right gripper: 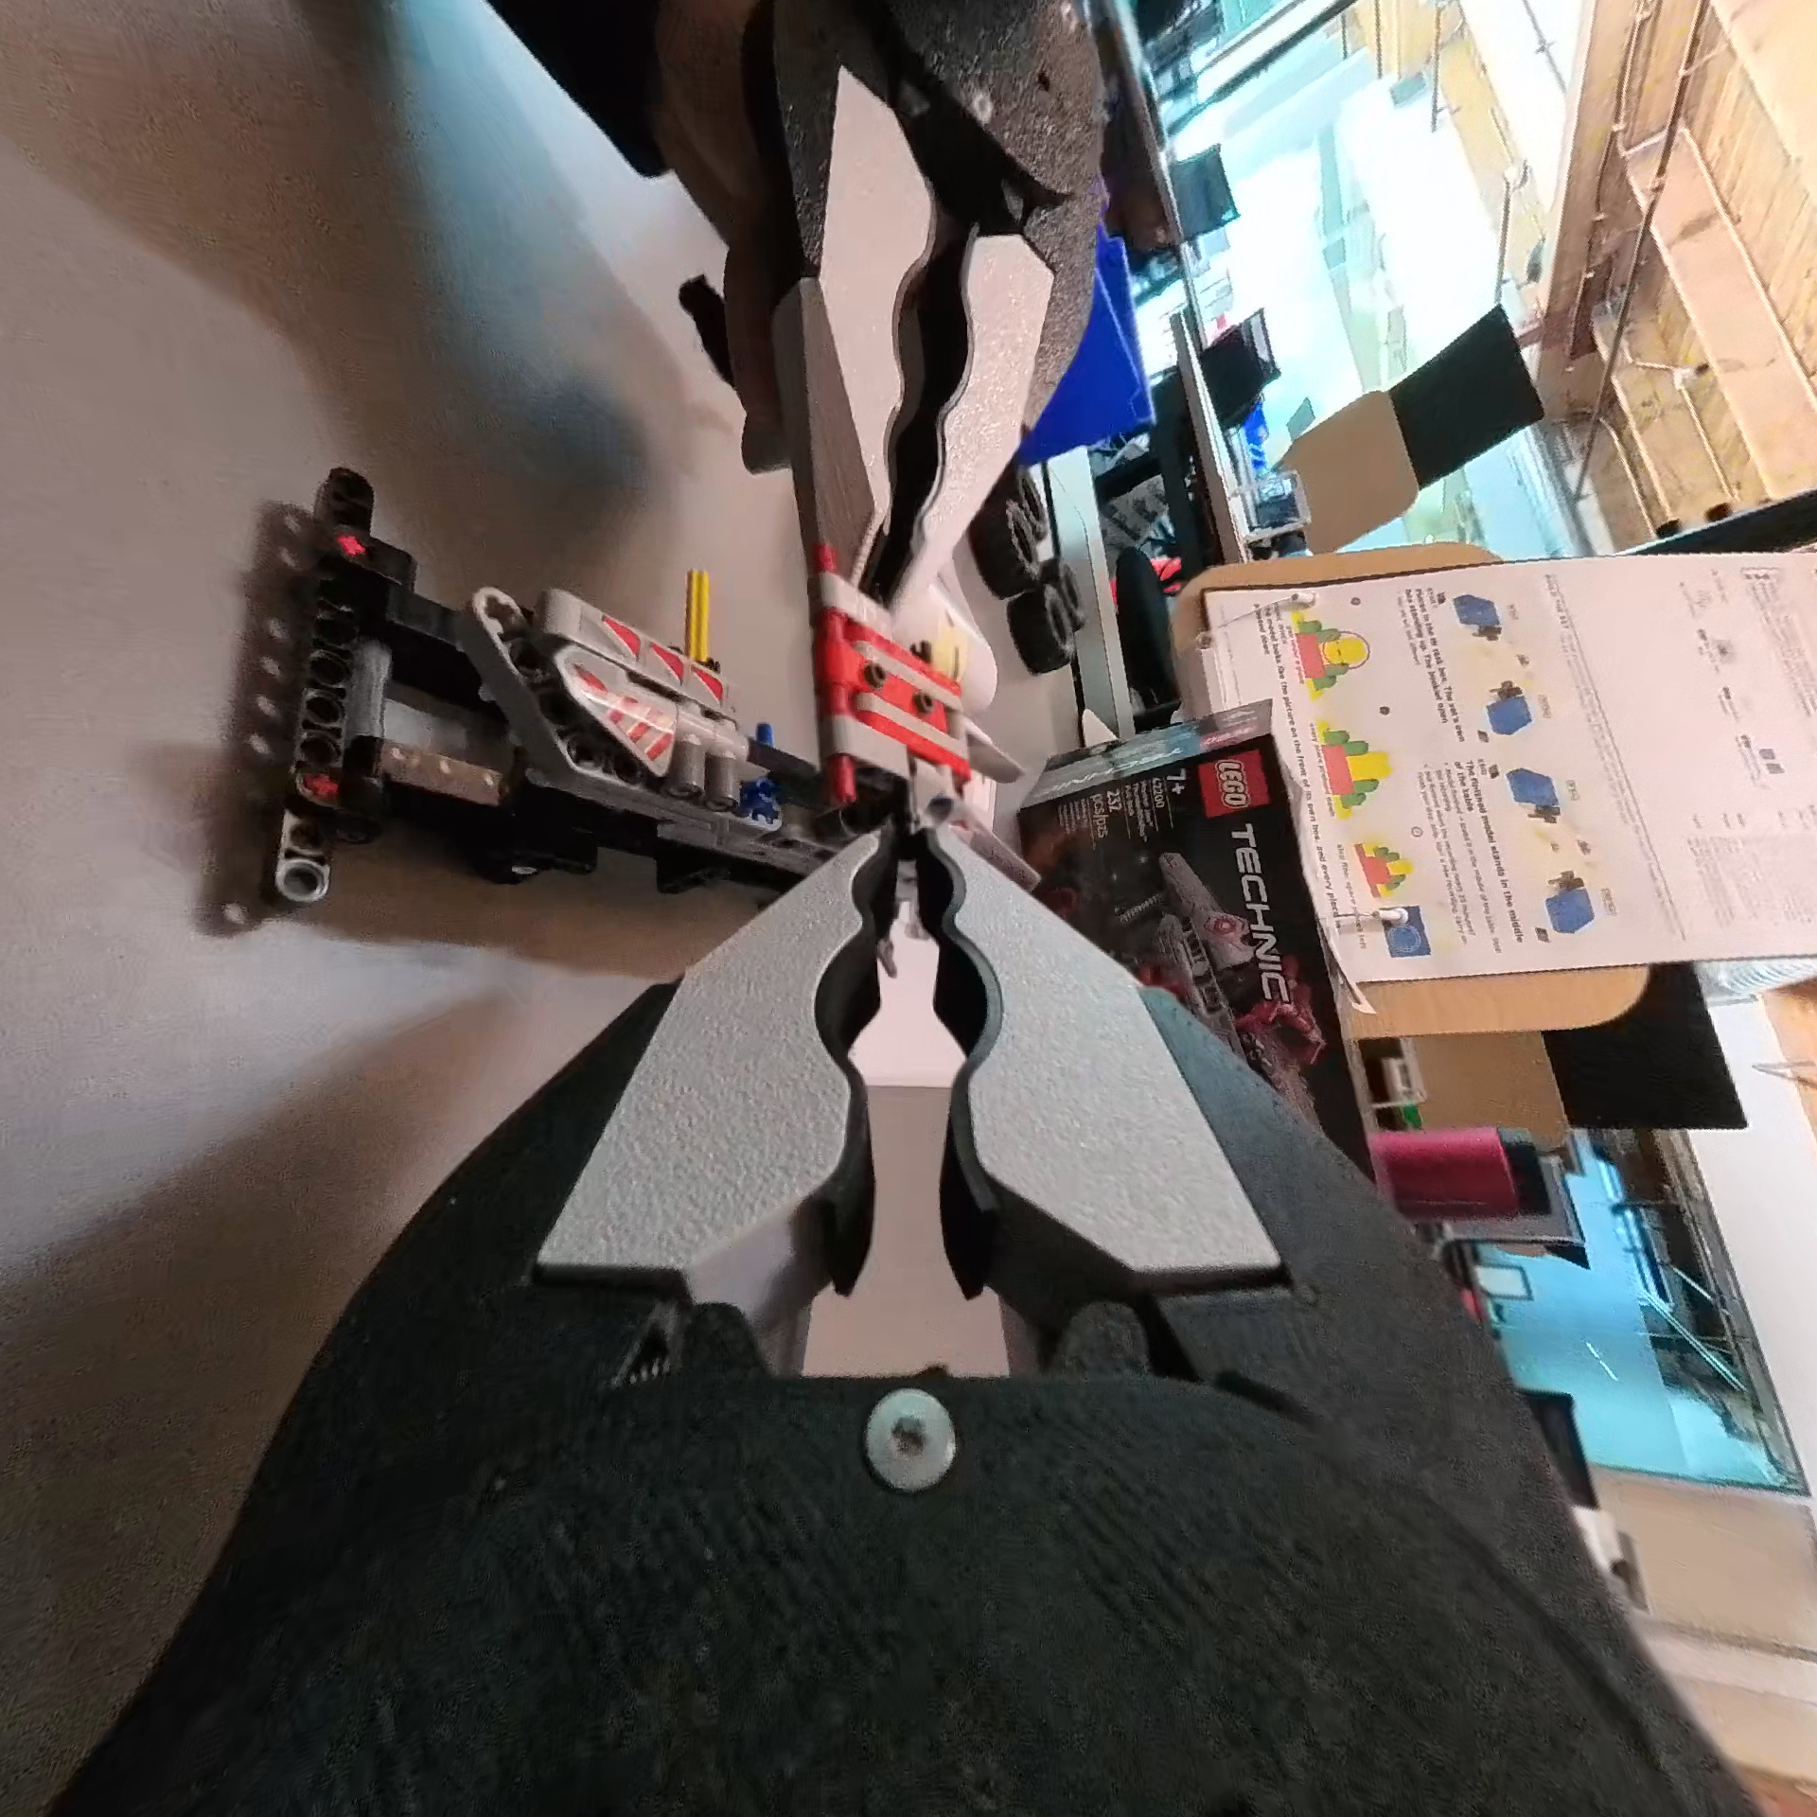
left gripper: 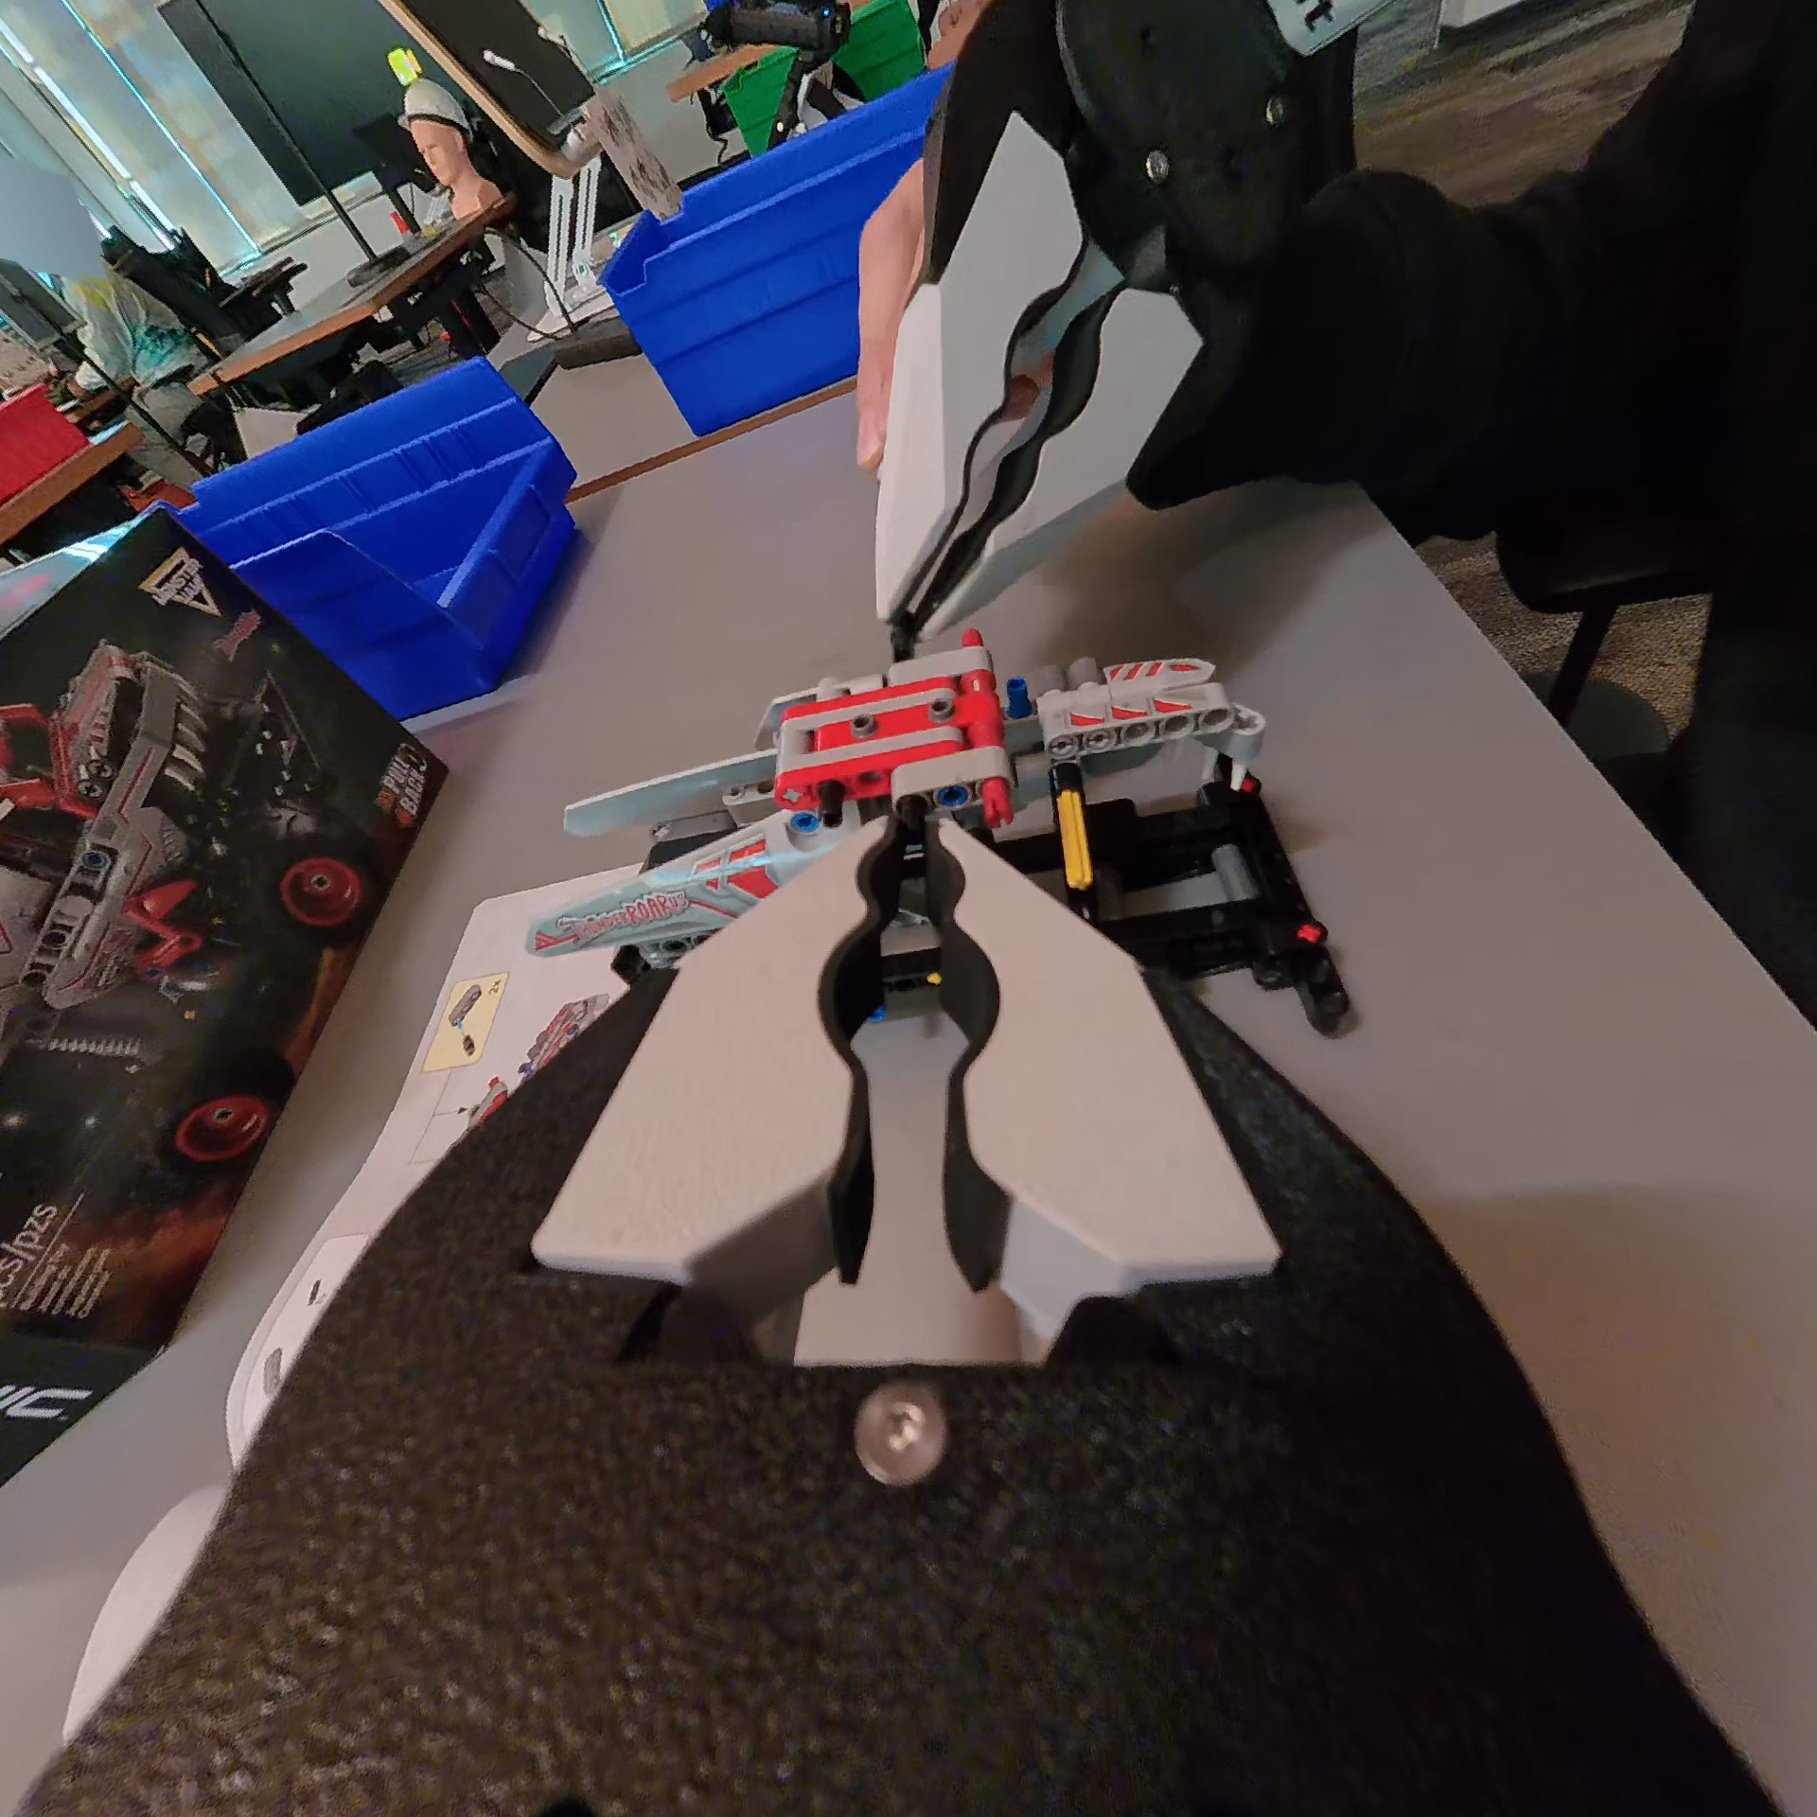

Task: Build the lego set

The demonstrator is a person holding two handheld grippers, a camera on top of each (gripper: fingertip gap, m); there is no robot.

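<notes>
A part-built lego vehicle rests on the grey table (left gripper: 1475, 1082). It has a black chassis (left gripper: 1200, 885), a red and grey top panel (left gripper: 885, 737), a striped grey panel (left gripper: 1150, 703) and a yellow axle (left gripper: 1072, 836). My left gripper (left gripper: 912, 821) is shut on a black pin at the near edge of the top panel. My right gripper (left gripper: 900, 629) comes down from above, tips at the panel's far edge. In the right wrist view my right gripper (right gripper: 900, 848) pinches the top panel's (right gripper: 885, 688) grey edge. The left gripper (right gripper: 870, 580) shows at the opposite edge.
The lego box (left gripper: 147, 885) and the open instruction booklet (left gripper: 472, 1032) lie to the left. Two blue bins (left gripper: 393, 551) (left gripper: 767, 285) stand behind. Black wheels (right gripper: 1032, 580) and a clipboard with a printed sheet (right gripper: 1524, 767) sit beyond the model. The table edge runs at the right. My right fingertips sit around 5 cm from my left ones.
</notes>
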